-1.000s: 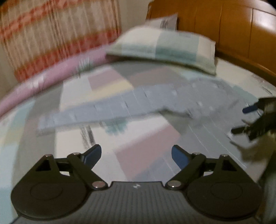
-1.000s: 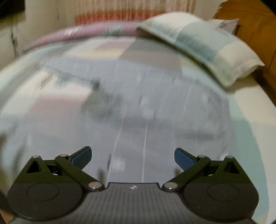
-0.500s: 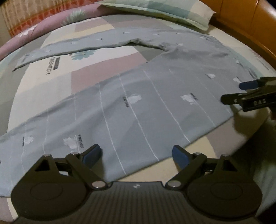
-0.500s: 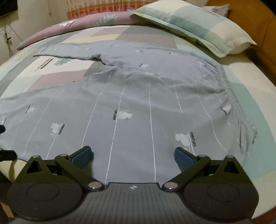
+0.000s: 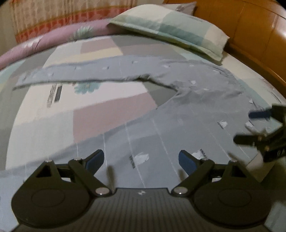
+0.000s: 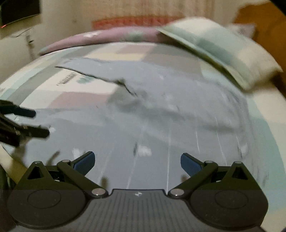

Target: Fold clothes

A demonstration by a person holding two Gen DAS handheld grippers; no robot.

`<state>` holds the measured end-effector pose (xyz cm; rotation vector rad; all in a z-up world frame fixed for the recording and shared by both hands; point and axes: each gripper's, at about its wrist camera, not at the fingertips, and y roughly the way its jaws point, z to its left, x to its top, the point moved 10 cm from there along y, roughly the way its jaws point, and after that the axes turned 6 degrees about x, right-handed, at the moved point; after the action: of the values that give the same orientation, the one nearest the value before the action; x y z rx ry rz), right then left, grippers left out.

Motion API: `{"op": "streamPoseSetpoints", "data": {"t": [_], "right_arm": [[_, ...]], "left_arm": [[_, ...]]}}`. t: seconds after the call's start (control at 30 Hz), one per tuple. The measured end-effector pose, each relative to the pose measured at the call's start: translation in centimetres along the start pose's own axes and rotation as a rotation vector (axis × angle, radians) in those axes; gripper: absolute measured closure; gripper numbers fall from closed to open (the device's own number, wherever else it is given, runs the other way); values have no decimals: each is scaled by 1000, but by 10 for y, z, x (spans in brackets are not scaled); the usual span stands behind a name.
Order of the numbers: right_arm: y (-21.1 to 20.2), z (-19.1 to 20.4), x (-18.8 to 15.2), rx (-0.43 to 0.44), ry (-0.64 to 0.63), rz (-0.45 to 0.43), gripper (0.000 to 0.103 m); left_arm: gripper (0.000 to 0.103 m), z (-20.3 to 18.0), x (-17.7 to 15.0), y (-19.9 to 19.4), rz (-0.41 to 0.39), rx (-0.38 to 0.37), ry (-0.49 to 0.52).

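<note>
Grey pyjama trousers (image 5: pixel 187 114) with thin white stripes lie spread flat on the bed, one leg stretching far left, the other running toward me. My left gripper (image 5: pixel 141 159) hovers open over the near leg, nothing between its blue pads. In the right wrist view the same trousers (image 6: pixel 160 116) fill the middle, and my right gripper (image 6: pixel 137 163) stands open above the waist part. Each gripper shows in the other's view: the right gripper (image 5: pixel 250 126) at the right edge, the left gripper (image 6: pixel 42 123) at the left edge, both with fingers apart.
A checked pillow (image 5: pixel 169 28) lies at the head of the bed by the wooden headboard (image 5: pixel 250 32). A pink rolled quilt (image 5: pixel 44 44) runs along the far side. The patchwork bed sheet (image 5: pixel 100 110) lies bare left of the trousers. A curtain (image 5: pixel 53 16) hangs behind.
The left gripper has dropped closer to the near trouser leg and rolled a little. The right wrist view has tilted up and blurred. Both grippers stay open.
</note>
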<state>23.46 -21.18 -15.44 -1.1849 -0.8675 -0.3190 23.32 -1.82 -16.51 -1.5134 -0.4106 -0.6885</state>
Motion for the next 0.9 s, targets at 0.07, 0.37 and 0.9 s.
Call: {"op": "streamPoseSetpoints", "data": {"t": [0.07,0.37,0.9], "right_arm": [[14,3,15,25,-23,-18,0],[104,9,60,44,57,-9,0],[183,35,143,124,-163,37,0]], "left_arm": [[13,14,-4,1,8,40,-22],[13,60,-7,-1,14,76,-127],[13,83,6,-13,-22,32,-179]]}}
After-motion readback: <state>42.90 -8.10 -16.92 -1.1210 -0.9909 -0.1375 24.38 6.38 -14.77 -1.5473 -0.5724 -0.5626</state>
